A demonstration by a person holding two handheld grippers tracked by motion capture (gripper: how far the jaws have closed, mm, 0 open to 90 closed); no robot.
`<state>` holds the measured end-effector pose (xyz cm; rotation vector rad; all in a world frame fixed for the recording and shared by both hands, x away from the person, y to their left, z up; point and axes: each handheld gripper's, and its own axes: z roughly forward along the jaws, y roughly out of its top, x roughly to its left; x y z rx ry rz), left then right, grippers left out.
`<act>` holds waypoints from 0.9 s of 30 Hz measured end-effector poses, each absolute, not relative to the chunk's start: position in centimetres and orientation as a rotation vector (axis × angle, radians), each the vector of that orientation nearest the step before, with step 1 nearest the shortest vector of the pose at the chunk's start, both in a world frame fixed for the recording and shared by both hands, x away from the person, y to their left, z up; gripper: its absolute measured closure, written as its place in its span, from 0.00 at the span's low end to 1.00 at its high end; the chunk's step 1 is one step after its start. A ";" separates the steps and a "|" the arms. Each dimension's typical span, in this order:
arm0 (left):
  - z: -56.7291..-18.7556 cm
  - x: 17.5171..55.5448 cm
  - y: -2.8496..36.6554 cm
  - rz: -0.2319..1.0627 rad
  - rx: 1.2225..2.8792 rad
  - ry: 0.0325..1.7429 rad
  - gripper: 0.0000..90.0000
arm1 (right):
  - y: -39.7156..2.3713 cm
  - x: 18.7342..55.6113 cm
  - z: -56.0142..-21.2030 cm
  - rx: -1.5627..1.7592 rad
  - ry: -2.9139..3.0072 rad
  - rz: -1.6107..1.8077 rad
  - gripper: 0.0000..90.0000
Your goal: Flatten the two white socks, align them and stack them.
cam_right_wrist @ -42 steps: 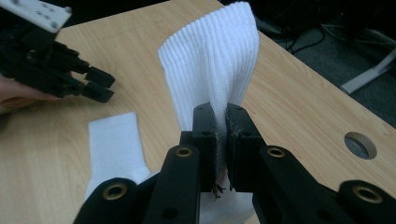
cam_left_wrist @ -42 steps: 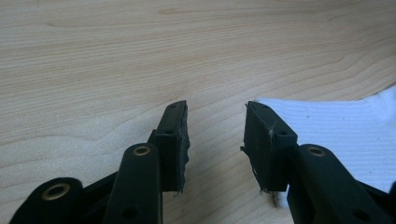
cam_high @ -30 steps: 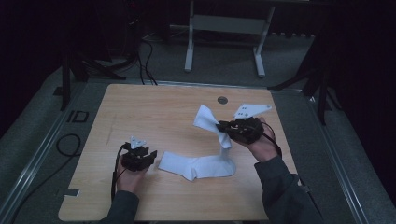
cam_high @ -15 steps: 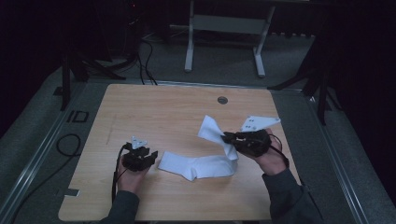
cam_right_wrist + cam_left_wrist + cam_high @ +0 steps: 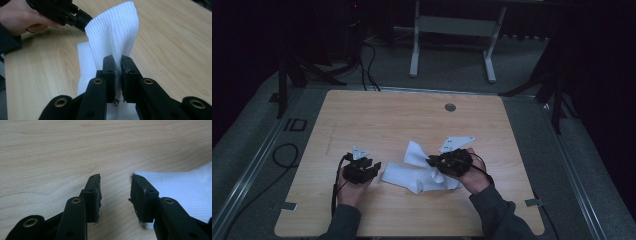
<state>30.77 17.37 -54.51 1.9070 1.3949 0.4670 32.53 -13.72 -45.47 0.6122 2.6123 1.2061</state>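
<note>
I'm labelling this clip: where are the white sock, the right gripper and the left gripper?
white sock (image 5: 113, 32): right gripper view, ribbed raised end.
right gripper (image 5: 118, 72): right gripper view, between its fingertips, shut on cloth.
left gripper (image 5: 115, 195): left gripper view, gap between open fingertips.

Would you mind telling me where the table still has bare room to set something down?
The far half of the wooden table is bare, apart from the small round grommet. The near middle is crowded: white sock between left hand-held gripper and right hand-held gripper.

Inventory: one table (image 5: 377, 120); one white ribbed sock (image 5: 412, 176); two hand-held black tools, left tool (image 5: 371, 169) and right tool (image 5: 432, 161); two hands.
</note>
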 end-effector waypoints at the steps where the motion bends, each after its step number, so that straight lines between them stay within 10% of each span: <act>1: -54.5 30.8 17.3 0.468 1.908 1.394 0.66 | -12.8 32.6 -46.3 0.623 2.638 1.206 0.92; 27: -54.4 30.7 17.6 0.475 1.902 1.391 0.66 | -6.0 33.1 -52.4 0.794 2.756 1.075 0.90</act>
